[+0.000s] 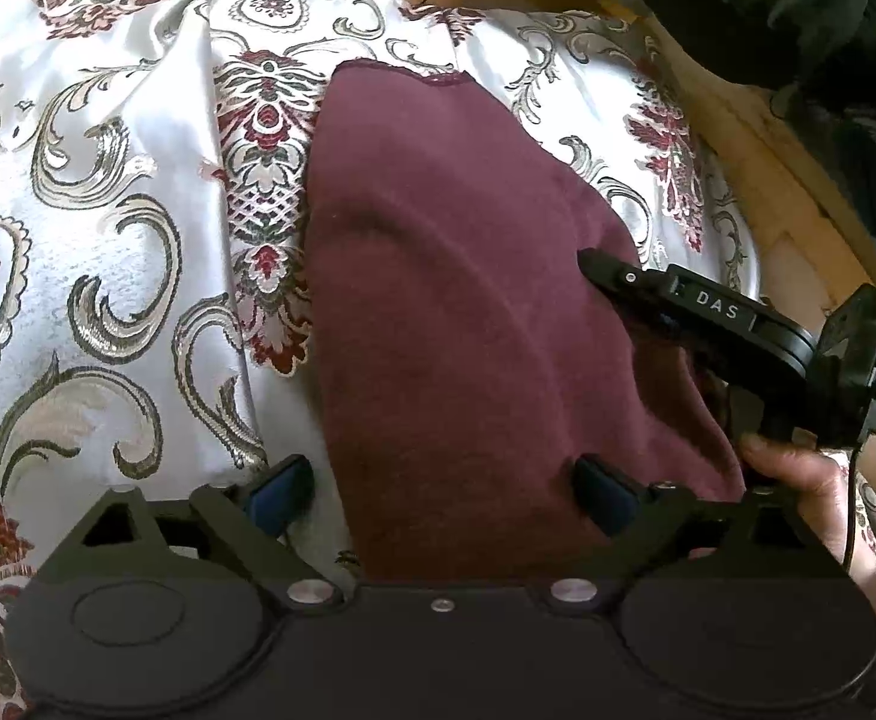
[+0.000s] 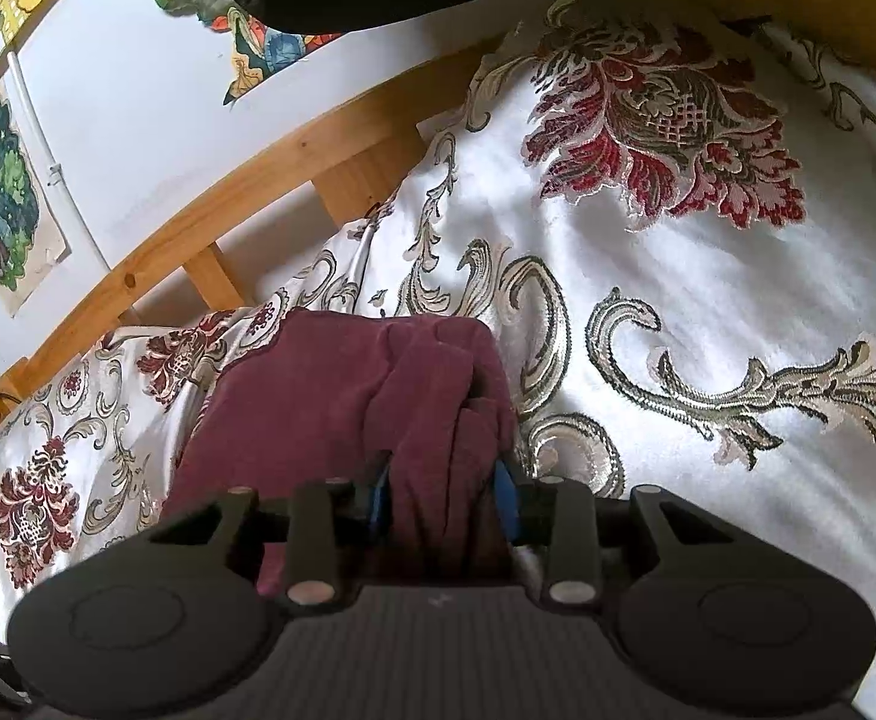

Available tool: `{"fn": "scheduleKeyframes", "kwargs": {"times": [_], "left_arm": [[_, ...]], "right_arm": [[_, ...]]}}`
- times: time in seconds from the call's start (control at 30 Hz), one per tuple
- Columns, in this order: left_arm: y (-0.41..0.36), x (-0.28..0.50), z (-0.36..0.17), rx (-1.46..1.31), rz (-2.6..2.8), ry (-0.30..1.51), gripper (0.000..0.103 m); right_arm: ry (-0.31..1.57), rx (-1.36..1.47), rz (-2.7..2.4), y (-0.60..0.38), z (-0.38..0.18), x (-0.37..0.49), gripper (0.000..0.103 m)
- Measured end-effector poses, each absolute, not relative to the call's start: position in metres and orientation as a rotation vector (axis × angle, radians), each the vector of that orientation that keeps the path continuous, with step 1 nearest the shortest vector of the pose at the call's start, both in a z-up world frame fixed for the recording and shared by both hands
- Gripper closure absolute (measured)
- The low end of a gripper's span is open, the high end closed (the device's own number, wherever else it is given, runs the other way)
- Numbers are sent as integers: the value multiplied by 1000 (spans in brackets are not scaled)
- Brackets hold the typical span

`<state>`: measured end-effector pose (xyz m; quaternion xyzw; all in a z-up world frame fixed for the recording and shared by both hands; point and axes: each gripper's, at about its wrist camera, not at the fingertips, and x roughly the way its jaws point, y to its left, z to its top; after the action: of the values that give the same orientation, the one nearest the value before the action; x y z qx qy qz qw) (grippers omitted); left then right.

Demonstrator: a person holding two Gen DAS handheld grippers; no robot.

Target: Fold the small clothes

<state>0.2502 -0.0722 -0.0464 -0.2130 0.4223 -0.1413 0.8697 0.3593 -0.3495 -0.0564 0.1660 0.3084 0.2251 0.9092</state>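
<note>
Left wrist view: maroon garment (image 1: pixel 468 312) is seen spread on floral bedcover (image 1: pixel 108 180); left gripper (image 1: pixel 444 492) is held wide apart over its near edge; right gripper (image 1: pixel 594 261) is seen at its right side. Right wrist view: right gripper (image 2: pixel 444 492) is clamped on bunched maroon garment (image 2: pixel 342 396); wooden bed frame (image 2: pixel 210 204) is seen behind.

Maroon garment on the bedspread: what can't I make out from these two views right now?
- Left wrist view: the maroon garment's near edge is hidden behind the left gripper, whose fingers stand apart.
- Left wrist view: its right edge lies under the right gripper.
- Right wrist view: the cloth is bunched between the fingers, so the layer count is unreadable.
- Neither view shows what garment it is.
</note>
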Motion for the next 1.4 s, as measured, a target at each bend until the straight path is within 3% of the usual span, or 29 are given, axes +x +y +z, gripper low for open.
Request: {"fn": "scheduleKeyframes", "kwargs": {"times": [0.17, 0.53, 0.83, 1.07, 1.23, 1.4], "left_arm": [[-73, 248, -46, -467, -312, 887, 20], [-84, 235, -28, -359, -329, 807, 52], [-86, 219, -1, -152, -261, 647, 56], [-52, 222, 11, -132, -99, 608, 56], [-38, 230, -2, -157, -49, 665, 56], [-35, 238, -8, -183, -30, 691, 53]], "right_arm": [[642, 352, 457, -349, -53, 358, 70], [519, 231, 495, -331, -29, 338, 83], [294, 143, 632, -293, 3, 314, 83], [292, 253, 726, -256, -2, 340, 83], [398, 271, 717, -248, -27, 360, 83], [461, 325, 673, -259, -44, 374, 76]]}}
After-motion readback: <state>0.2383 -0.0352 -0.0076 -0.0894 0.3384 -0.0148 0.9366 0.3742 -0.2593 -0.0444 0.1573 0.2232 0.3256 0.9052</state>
